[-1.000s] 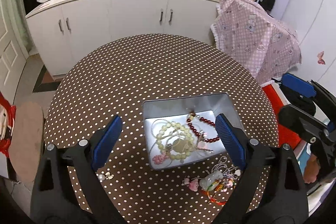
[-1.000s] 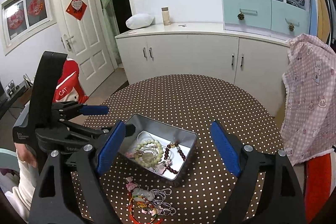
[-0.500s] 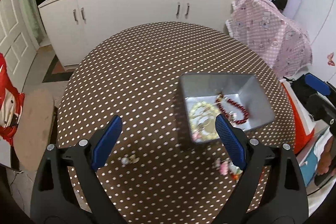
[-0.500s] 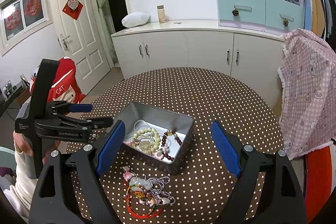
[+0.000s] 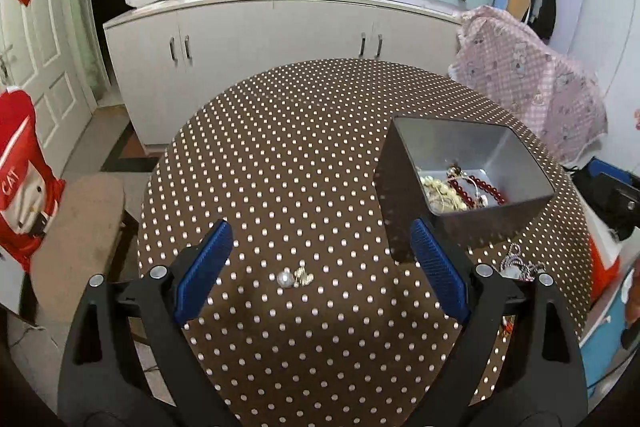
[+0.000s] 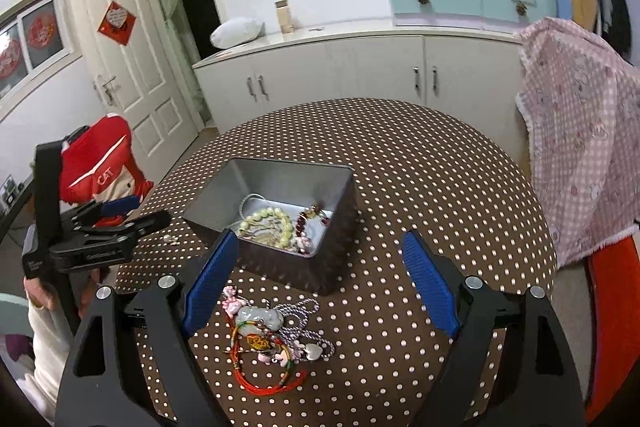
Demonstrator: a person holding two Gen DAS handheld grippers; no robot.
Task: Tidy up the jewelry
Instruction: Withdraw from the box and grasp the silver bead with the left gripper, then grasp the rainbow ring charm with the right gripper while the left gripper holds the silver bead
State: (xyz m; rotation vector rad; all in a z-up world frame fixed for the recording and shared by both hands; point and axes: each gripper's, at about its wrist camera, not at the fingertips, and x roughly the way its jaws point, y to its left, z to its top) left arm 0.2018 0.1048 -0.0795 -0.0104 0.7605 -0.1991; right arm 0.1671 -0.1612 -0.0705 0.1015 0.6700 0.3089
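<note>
So the biggest thing here is the round counter (image 5: 304, 147) with the brown polka-dot cover, and everything else sits on the near half of it.

Next down, the metal tin (image 6: 280, 211) sits roughly mid-counter. It already has a pale bead bracelet (image 6: 266, 223) and a dark red bead bracelet (image 5: 482, 187) in it, so I'd guess it's the drop-off spot for the sorting.

Left hand-held gripper (image 5: 320, 267): jaws wide, nothing between the pads. In its own view the pearl earring (image 5: 285, 279) and a small gold piece (image 5: 304, 275) touching it lie just short of the fingertips, at about 6 o'clock from the gap. It looks lined up to pick those up.

Right hand-held gripper (image 6: 320, 281): also wide open and empty; its jaws have just been opening a bit more. The tangle of cords and charms (image 6: 272, 339), with a red cord, a pale jade-looking pendant and a silvery chain, is at 7 o'clock from the tin, just below that gripper's left pad. Can't tell how many separate pieces are in there, too knotted.
</note>
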